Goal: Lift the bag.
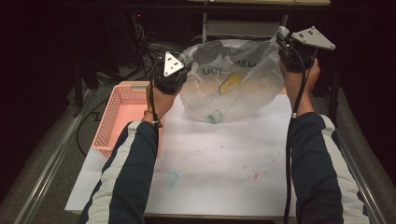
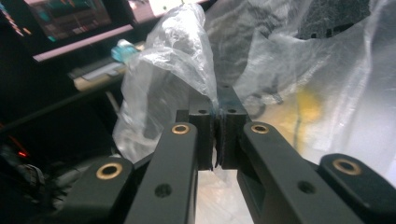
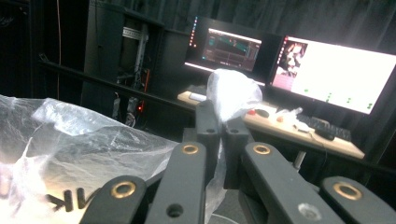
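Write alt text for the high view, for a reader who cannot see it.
A person holds a clear plastic bag up over a white table, the left gripper and right gripper each clamped on a top corner. Something yellow shows inside the bag; a pink basket sits at the left.

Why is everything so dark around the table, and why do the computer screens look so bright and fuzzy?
High view: light falls on the white table top and the clear crinkly plastic bag, so the room behind stays black. Right gripper view: the glowing white computer screen is washed out with glare. Left gripper view: the close black jaws are soft and blurry, and the bag shines pale.
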